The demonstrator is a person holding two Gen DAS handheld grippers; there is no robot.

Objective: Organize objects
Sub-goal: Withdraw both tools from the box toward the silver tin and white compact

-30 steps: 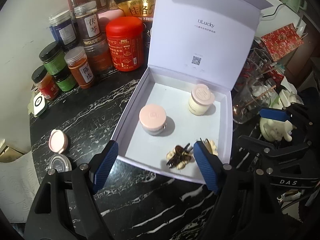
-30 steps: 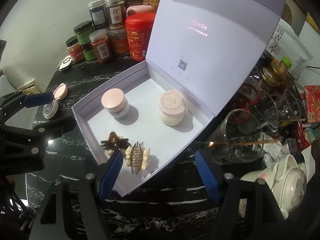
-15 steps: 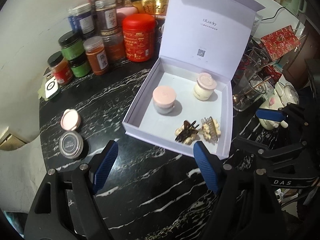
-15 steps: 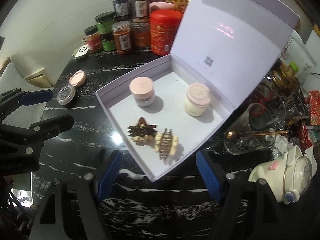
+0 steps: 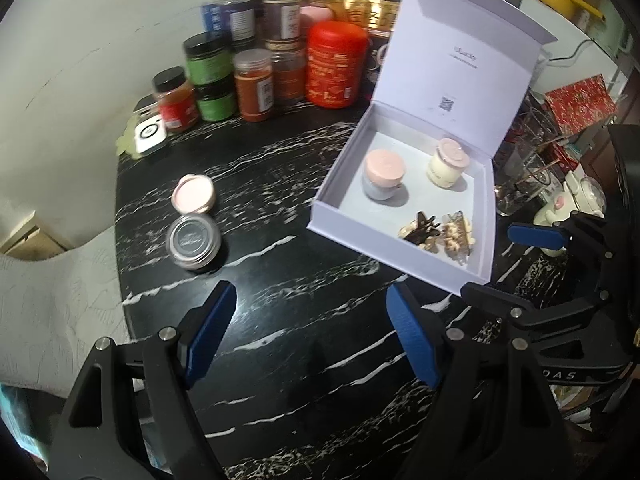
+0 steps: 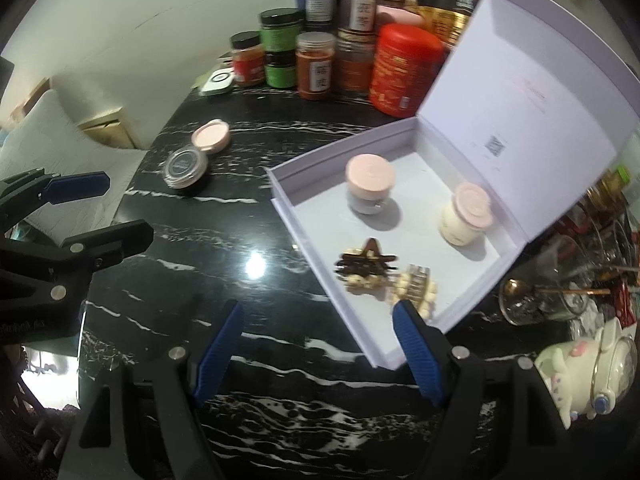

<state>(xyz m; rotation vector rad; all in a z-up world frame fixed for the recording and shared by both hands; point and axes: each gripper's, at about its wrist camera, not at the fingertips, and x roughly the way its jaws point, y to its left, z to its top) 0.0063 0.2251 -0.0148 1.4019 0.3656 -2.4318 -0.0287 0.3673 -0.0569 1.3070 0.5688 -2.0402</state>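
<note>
On the black table [image 5: 304, 320] with white streaks sits a pale purple box [image 5: 332, 192] with its lid [image 5: 452, 64] standing up. Inside the box, on the far side, are two little jars. One is a gray jar with a pink lid [image 5: 383, 174], on the left. The other is a cream jar with a pink lid [image 5: 446, 160], on the right. On the near side of the box lie two hair clips, just beside each other. The dark brown clip [image 5: 420, 232] is on the left and the pale clip [image 5: 456, 234] is on the right.

Left of the box, well apart from it, two small round things sit on the table and touch each other. The pink compact [image 5: 193, 193] is farther away. The small tin with a dark top [image 5: 193, 242] is nearer.

The left gripper [image 5: 310, 328] hangs over bare table, near the tin and the near edge of the box. Its blue jaws are wide apart and hold nothing. The right gripper [image 6: 318, 342] hangs over the near corner of the box. Its jaws are wide apart too and hold nothing. Its right finger hides part of the pale clip.

At the far side stand many jars [image 5: 252, 80] and a big red can [image 5: 334, 64]. To the right are a glass cup [image 6: 536, 296] and a white teapot [image 6: 584, 372].
</note>
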